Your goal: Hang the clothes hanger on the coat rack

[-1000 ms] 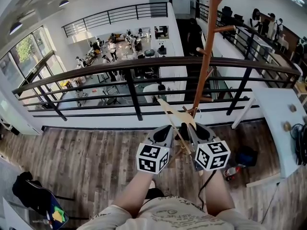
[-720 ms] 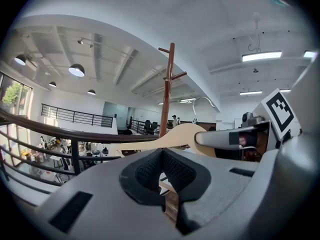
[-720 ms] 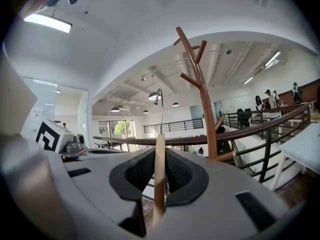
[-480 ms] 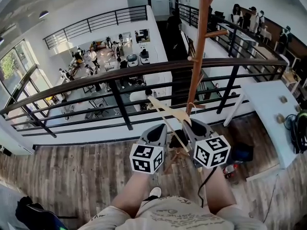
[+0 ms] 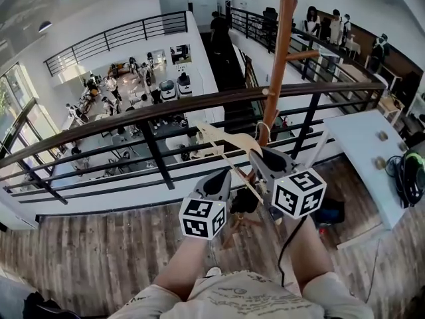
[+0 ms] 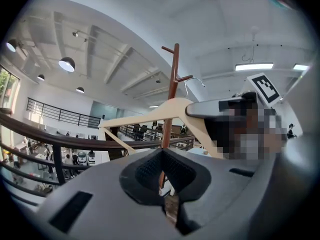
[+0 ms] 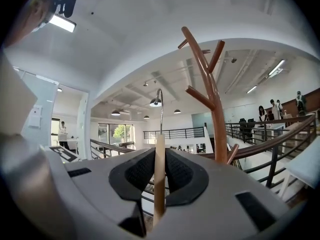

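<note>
The right hand-held gripper [image 5: 256, 157] held the wooden hanger [image 5: 224, 142]. In the right gripper view its jaws were closed on the hanger's wood [image 7: 159, 176], and the wire hook [image 7: 160, 98] stood upright above the pads. The hanger was up in the air in front of the person, at about the height of the dark railing [image 5: 157, 110] in the head view. One arm of it reached out to the left. It hung on no peg of the coat rack [image 5: 283, 52].

The rack's brown pole rose just right of the hook in the head view. In the right gripper view the rack [image 7: 218, 126] stood apart from the hook, and its branching pegs were higher up.

The left hand-held gripper [image 5: 221, 177] sat beside the right one, a little lower and to its left. Its jaws were drawn together at the tips with nothing between them [image 6: 161, 156]. From its view the hanger [image 6: 145, 118] crossed in front of the rack [image 6: 171, 79]. A white table [image 5: 364, 141] stood to the right beyond the railing.
</note>
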Action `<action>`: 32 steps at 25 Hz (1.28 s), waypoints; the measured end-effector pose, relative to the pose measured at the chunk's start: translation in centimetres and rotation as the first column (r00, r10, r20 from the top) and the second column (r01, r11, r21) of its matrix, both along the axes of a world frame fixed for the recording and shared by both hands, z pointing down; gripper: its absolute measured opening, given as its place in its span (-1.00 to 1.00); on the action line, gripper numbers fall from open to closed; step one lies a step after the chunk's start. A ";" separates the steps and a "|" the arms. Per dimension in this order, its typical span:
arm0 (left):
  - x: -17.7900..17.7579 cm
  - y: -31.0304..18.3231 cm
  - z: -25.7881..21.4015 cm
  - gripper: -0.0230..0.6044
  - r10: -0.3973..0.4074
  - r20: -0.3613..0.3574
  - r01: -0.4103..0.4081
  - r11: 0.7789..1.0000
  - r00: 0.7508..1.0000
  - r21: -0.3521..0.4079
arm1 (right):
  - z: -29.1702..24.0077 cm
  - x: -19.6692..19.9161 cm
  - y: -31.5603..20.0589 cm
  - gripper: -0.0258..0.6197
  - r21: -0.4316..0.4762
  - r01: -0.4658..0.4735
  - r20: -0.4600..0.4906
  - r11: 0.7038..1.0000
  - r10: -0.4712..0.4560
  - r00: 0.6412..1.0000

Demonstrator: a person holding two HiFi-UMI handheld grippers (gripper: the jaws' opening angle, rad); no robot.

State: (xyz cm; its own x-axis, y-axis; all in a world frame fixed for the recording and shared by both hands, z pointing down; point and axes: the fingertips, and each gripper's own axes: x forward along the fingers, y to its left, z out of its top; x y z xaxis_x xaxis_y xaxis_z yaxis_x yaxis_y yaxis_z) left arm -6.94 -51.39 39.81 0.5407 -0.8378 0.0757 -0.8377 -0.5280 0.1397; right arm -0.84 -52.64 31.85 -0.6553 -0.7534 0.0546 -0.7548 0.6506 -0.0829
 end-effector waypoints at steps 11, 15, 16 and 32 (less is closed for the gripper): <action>-0.8 -2.8 -0.9 -0.92 0.056 0.015 -0.056 0.998 0.998 0.002 | -5.7 -1.3 -5.2 -0.76 0.041 -0.007 0.034 0.999 0.006 0.999; -1.4 -3.2 -0.4 -0.92 0.053 0.020 -0.053 0.999 0.998 0.000 | -5.3 -0.5 -6.7 -0.76 0.009 -0.022 0.068 1.000 0.021 0.997; -1.6 -3.4 -0.3 -0.92 0.051 0.020 -0.051 0.999 0.999 0.002 | -5.2 -0.3 -7.1 -0.76 0.004 -0.026 0.078 1.000 0.026 0.997; -3.2 -3.6 0.6 -0.92 0.020 0.039 -0.019 1.000 0.999 -0.019 | -2.0 2.0 -10.7 -0.76 -0.109 -0.066 0.120 0.992 0.079 0.990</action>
State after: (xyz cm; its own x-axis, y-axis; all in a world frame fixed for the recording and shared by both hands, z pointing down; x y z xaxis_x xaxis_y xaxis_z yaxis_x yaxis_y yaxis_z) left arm -10.09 -54.96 40.42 0.5530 -0.8255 0.1130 -0.8324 -0.5417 0.1169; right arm 1.18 -63.37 29.87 -0.6054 -0.7939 0.0569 -0.7796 0.5771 -0.2435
